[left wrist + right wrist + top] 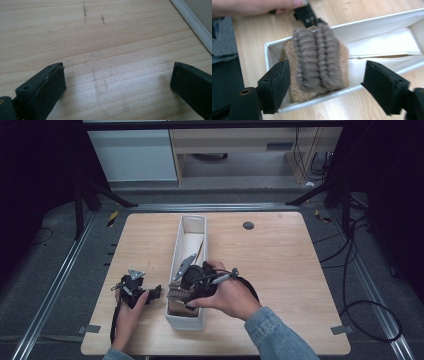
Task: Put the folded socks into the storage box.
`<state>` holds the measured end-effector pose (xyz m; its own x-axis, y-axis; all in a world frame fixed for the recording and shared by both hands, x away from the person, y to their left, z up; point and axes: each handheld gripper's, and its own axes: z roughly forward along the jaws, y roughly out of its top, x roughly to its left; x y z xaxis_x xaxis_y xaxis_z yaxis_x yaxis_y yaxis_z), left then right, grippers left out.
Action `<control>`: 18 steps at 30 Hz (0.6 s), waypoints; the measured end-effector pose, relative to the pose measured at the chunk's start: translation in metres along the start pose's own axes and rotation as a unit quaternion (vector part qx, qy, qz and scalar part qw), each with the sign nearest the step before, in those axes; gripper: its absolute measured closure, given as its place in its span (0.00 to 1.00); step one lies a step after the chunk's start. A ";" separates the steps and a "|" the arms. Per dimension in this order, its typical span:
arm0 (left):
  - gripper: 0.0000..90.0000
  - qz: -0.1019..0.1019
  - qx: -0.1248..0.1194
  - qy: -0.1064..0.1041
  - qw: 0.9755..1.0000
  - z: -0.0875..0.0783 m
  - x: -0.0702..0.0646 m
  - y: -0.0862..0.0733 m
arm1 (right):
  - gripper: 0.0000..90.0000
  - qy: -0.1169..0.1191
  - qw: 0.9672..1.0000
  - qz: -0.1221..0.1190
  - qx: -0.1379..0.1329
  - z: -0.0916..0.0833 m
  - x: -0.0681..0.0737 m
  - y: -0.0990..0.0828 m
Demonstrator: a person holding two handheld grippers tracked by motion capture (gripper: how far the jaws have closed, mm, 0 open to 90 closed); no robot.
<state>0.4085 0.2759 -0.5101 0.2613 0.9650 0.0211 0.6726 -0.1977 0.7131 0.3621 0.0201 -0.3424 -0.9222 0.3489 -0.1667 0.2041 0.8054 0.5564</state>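
**Pale wood table, white bin, ribbed brown pad**

Light-grained wooden table [280,270], rounded corners, right half bare apart from a small dark disc [248,225] near the far edge.

Long narrow white bin [193,223], set lengthwise at mid-table, its near end short of the table's front edge. Far portion holds a white sheet [387,43].

Brown pad with grey ribbed cords [317,62] sits in the bin's near end, rising above the rim.

Right gripper [324,85], over the bin's near end: jaws spread wide to either side of the pad, not closed on it.

Left gripper [117,85], low over bare wood left of the bin: jaws released, wide apart, nothing between. The bin's white wall shows at that view's upper right.
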 end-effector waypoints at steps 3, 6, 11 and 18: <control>0.00 0.000 0.000 0.000 1.000 0.000 0.000 0.000 | 0.31 -0.009 1.000 0.017 -0.021 -0.012 -0.011 -0.002; 0.00 0.000 0.000 0.000 1.000 0.000 0.000 0.000 | 0.42 -0.023 0.999 0.030 -0.033 -0.022 -0.024 -0.002; 0.00 0.000 0.000 0.000 1.000 0.000 0.000 0.000 | 0.65 -0.025 0.998 0.039 -0.051 -0.034 -0.038 0.002; 0.00 0.000 0.000 0.000 1.000 0.000 0.000 0.000 | 0.92 -0.023 0.997 0.045 -0.062 -0.038 -0.046 0.009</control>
<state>0.4085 0.2759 -0.5101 0.2612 0.9651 0.0211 0.6726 -0.1977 0.7131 0.3940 -0.0066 -0.2985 -0.8852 0.4416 -0.1467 0.2411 0.7049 0.6671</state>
